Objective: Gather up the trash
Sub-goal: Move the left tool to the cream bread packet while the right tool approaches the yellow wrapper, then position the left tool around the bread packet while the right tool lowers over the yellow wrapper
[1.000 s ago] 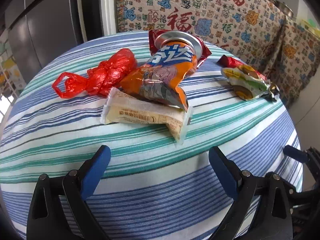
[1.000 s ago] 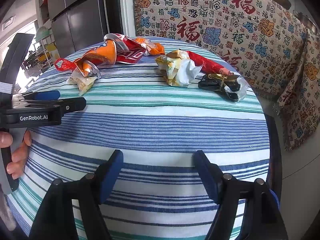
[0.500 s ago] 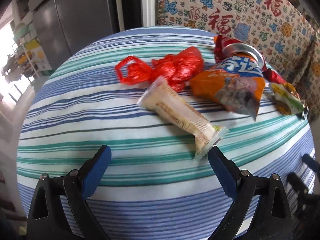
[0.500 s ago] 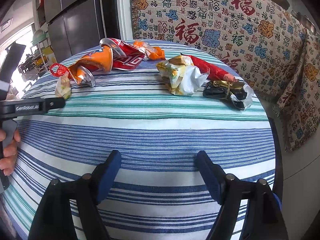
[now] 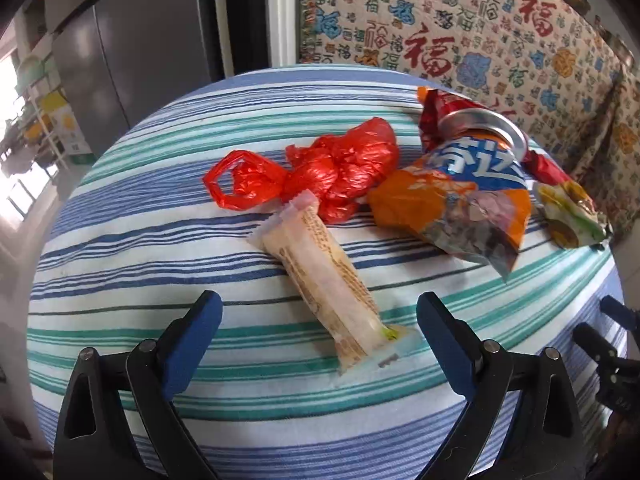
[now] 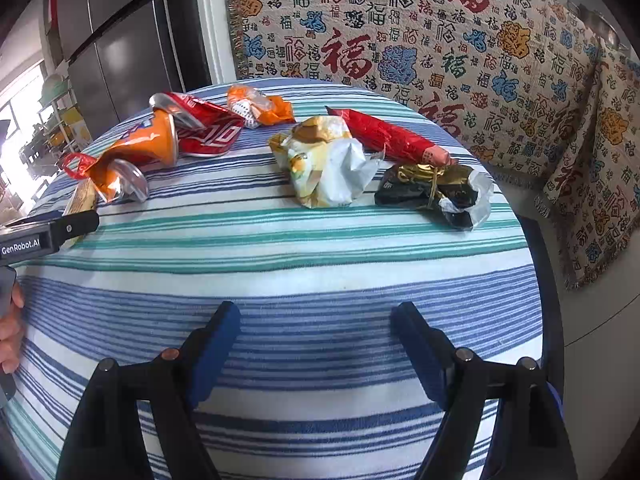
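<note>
Trash lies on a round table with a striped cloth (image 5: 132,264). A beige snack wrapper (image 5: 320,268) points toward me, its near end between the fingers of my open left gripper (image 5: 320,312), untouched. Behind it are a red plastic bag (image 5: 332,172) and an orange chip bag (image 5: 456,204). My right gripper (image 6: 316,320) hovers over bare cloth, its jaws opening with nothing between them. Beyond it sit a crumpled yellow-white wrapper (image 6: 324,164), a red stick wrapper (image 6: 392,140) and a black-gold wrapper (image 6: 436,192).
A patterned throw (image 6: 440,40) covers a sofa behind the table. A grey fridge (image 5: 132,52) stands at the back left. A small orange wrapper (image 6: 260,108) and a flattened red pack (image 6: 208,128) lie at the far side. A person's hand (image 6: 10,332) holds the left gripper's handle.
My left gripper has swung round toward the beige wrapper, which now lies lengthwise with its near end between the fingers. The right gripper has shifted a little and its jaws stand slightly wider.
</note>
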A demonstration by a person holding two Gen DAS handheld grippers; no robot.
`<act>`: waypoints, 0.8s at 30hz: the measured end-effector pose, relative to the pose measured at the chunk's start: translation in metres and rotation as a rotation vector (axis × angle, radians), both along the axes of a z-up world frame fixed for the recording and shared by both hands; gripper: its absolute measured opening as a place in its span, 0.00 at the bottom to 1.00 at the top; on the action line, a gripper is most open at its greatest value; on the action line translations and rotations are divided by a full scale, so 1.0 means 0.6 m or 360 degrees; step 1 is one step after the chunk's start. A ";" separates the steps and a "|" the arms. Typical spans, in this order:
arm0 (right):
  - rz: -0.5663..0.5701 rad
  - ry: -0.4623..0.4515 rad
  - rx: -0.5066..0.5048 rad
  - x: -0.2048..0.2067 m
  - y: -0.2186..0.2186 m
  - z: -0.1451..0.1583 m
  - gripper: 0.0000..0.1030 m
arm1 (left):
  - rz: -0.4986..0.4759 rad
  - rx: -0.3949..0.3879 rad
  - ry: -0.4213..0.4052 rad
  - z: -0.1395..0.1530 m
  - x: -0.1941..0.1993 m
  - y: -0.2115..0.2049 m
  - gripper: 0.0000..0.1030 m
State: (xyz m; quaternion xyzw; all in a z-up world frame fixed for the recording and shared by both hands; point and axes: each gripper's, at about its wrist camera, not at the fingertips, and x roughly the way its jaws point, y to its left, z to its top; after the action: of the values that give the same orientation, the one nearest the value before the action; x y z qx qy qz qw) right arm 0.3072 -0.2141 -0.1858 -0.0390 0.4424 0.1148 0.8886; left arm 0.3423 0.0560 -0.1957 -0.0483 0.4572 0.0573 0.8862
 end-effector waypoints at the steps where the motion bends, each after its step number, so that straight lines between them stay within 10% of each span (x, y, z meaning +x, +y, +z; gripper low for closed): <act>1: -0.0009 0.0004 0.0017 0.010 0.000 0.000 0.80 | 0.0003 -0.0011 0.0004 -0.004 -0.001 0.007 0.88; 8: -0.0086 0.0047 0.0190 0.082 0.001 0.012 0.80 | -0.0139 0.0080 -0.0070 0.002 -0.024 0.011 0.37; 13: -0.0167 -0.0029 0.0201 0.107 0.012 0.021 0.74 | -0.0222 0.0057 -0.0051 0.006 -0.044 0.030 0.32; 15: -0.0155 -0.0021 0.0220 0.112 0.013 0.023 0.39 | -0.0254 0.0028 -0.0024 0.009 -0.055 0.040 0.31; 24: 0.0166 -0.0031 0.0048 0.010 0.078 0.035 0.36 | -0.0331 -0.0068 0.0028 0.014 -0.110 0.071 0.36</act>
State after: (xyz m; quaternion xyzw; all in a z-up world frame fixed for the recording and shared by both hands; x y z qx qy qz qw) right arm 0.3130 -0.1672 -0.1647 -0.0498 0.4293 0.1672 0.8862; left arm 0.2765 0.0987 -0.1874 -0.0191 0.4685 -0.0443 0.8821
